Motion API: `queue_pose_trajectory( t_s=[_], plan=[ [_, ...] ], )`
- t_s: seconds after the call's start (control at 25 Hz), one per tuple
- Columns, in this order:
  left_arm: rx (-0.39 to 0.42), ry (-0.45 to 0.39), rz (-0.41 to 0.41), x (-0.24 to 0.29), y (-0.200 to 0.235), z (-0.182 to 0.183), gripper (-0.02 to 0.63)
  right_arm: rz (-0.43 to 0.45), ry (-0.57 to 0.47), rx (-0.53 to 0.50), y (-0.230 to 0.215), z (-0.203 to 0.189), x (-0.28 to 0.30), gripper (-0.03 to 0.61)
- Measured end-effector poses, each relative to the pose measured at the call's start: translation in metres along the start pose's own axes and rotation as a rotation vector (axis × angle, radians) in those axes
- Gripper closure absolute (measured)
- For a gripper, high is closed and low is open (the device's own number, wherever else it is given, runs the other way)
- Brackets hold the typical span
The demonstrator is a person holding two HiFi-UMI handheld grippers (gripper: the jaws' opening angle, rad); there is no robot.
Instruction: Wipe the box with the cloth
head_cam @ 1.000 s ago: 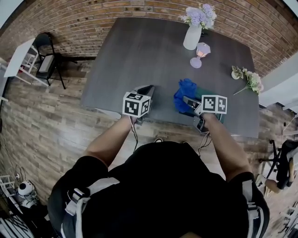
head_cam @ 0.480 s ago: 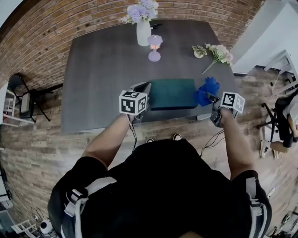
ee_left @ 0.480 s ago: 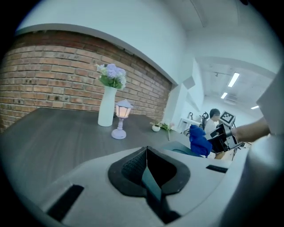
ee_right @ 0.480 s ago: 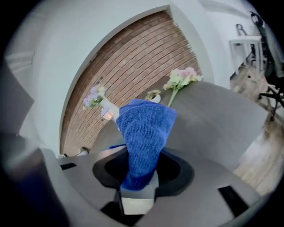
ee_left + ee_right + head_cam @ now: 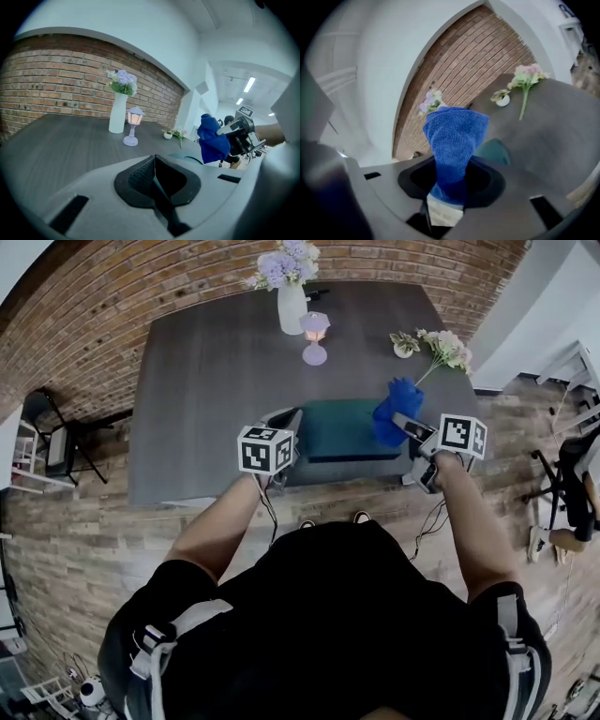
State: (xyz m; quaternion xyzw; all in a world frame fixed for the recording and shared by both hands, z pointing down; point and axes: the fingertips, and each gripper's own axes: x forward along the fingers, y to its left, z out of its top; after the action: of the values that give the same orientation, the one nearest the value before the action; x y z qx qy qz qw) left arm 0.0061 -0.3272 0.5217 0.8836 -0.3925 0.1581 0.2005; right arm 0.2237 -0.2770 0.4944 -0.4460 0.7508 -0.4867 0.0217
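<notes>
Left tongs [image 5: 292, 420]: pressed together, with nothing clearly between them. They sit low at the near left end of the box, just beside it. I cannot tell if they touch it.
Counter [image 5: 206, 381]: dark grey; the left half is bare.
Vase [image 5: 292, 306]: white, with purple flowers, at the far edge, well apart from the box.
Lamp [image 5: 315, 338]: small and lilac, just right of the vase.
Box [image 5: 342, 429]: teal and flat, lying at the near edge of the counter, between the two tongs.
Cloth [image 5: 392, 409]: blue and bunched, standing out of the right tongs over the right end of the box. Whether it presses on the lid I cannot tell.
Right tongs [image 5: 406, 425]: pinching the cloth by its lower part, coming from the near right.
Flowers [image 5: 439, 345]: a loose stem on the far right, with a little pot next to it.
Progress: the cloth is in hand and brought to the box, so the picking up is done. The wiping itself seems at its beginning or in course. The lid shows no sign of which part is already wiped, so I judge most of the top is left, from the right end toward the left.
</notes>
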Motion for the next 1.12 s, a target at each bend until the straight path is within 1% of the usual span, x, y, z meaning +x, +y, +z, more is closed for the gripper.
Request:
queue_pose_trajectory(
  t_s=[0.12,0.2,0.32,0.4,0.48,0.56,0.64,0.76,0.84,0.96,1.04,1.12],
  plan=[
    [-0.025,-0.014,0.059,-0.026,0.024,-0.009,0.603,0.168,0.118,-0.019,0.069,-0.038,0.050,0.423],
    [-0.050,-0.023,0.101,-0.046,0.041,-0.015,0.603,0.242,0.193,-0.034,0.102,-0.068,0.075,0.423],
    [-0.105,-0.043,0.159,-0.078,0.067,-0.021,0.603,0.285,0.287,-0.056,0.130,-0.106,0.109,0.423],
    [-0.120,-0.055,0.200,-0.099,0.086,-0.024,0.603,0.288,0.330,-0.065,0.138,-0.126,0.131,0.423],
    [-0.129,-0.060,0.232,-0.115,0.101,-0.029,0.603,0.273,0.356,-0.078,0.137,-0.140,0.143,0.423],
    [-0.136,-0.056,0.243,-0.120,0.109,-0.031,0.604,0.243,0.364,-0.077,0.124,-0.144,0.142,0.423],
    [-0.139,-0.047,0.224,-0.110,0.103,-0.031,0.603,0.197,0.353,-0.063,0.100,-0.137,0.129,0.423],
    [-0.126,-0.037,0.146,-0.076,0.076,-0.025,0.603,0.092,0.305,-0.063,0.051,-0.118,0.095,0.422],
    [-0.087,-0.033,0.083,-0.049,0.050,-0.015,0.603,0.018,0.261,-0.076,0.017,-0.104,0.066,0.420],
    [-0.030,-0.046,-0.003,-0.010,0.012,0.009,0.603,-0.076,0.171,-0.048,-0.032,-0.079,0.016,0.420],
    [-0.016,-0.057,-0.047,0.010,-0.010,0.021,0.603,-0.161,0.101,-0.029,-0.068,-0.062,-0.021,0.417],
    [-0.012,-0.060,-0.083,0.025,-0.029,0.028,0.603,-0.271,0.035,-0.005,-0.103,-0.048,-0.058,0.416]
  ],
)
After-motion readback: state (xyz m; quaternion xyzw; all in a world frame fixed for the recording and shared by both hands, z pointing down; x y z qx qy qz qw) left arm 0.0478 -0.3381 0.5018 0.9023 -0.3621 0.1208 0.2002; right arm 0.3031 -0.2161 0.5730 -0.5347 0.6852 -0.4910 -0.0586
